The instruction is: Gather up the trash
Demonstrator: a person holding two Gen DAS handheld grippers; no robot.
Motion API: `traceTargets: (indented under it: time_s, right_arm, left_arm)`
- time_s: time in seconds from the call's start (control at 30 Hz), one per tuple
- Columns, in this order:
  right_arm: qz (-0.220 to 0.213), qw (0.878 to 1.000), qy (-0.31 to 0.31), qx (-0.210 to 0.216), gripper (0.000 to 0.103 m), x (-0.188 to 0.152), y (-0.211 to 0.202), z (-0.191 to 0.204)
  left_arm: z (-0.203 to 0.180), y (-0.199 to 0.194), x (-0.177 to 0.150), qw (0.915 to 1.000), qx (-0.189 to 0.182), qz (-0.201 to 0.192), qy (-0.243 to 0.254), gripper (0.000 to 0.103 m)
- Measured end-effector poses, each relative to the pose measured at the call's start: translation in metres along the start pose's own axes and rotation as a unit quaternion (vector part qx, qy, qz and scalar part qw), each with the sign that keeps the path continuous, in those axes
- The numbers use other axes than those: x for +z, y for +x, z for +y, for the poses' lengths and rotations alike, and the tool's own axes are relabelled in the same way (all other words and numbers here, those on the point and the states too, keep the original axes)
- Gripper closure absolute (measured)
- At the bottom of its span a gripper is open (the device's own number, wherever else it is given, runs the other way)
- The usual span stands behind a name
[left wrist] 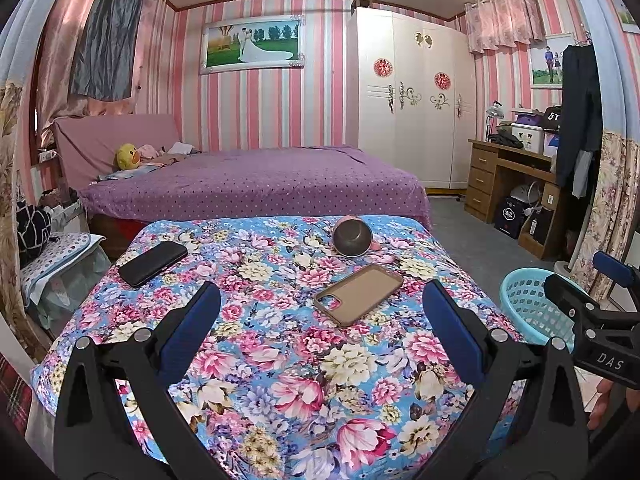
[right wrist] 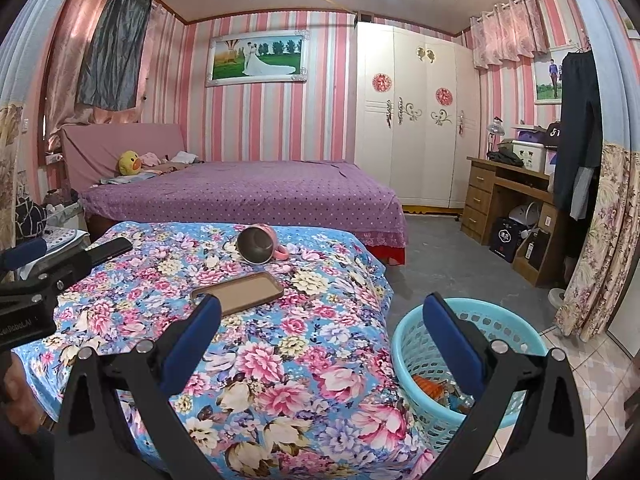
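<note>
A light blue plastic basket point(right wrist: 404, 344) stands on the floor right of the floral-covered table point(right wrist: 280, 360). Wrappers, one of them orange point(right wrist: 430, 390), lie in its bottom. My right gripper point(right wrist: 324, 326) is open and empty, hovering over the table's right edge, with its right finger in front of the basket. My left gripper point(left wrist: 322, 316) is also open and empty, low over the near half of the floral table point(left wrist: 280, 380). The basket point(left wrist: 528, 304) shows at the right in the left wrist view, partly hidden by the right gripper's body point(left wrist: 600, 328).
On the table lie a tipped pink mug point(left wrist: 354, 236), a brown phone case point(left wrist: 358, 294) and a black phone point(left wrist: 152, 262). A purple bed point(left wrist: 248, 188) stands behind it, with a wardrobe point(left wrist: 416, 100) and a wooden desk point(left wrist: 504, 176) to the right. The floor point(right wrist: 432, 256) is grey.
</note>
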State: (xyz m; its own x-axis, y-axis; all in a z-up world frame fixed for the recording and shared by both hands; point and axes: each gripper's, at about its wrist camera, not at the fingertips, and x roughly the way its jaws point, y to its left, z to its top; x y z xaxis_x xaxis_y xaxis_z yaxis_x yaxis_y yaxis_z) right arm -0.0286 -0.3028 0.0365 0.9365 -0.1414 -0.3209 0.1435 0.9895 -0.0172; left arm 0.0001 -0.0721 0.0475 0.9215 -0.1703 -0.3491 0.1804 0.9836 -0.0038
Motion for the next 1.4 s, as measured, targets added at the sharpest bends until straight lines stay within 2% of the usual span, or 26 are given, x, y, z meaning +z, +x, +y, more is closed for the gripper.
traceTargets:
  time_s: [0.67, 1.4]
  right_arm:
    - [-0.005, 1.000, 0.011, -0.016, 0.005, -0.002, -0.001, -0.017]
    - [-0.001, 1.000, 0.012, -0.019, 0.005, -0.003, 0.002, -0.019]
  left_arm:
    - [-0.025, 0.006, 0.002, 0.9998, -0.016, -0.001, 0.011, 0.005]
    - [-0.023, 0.009, 0.000, 0.9997, -0.017, 0.012, 0.008, 0.005]
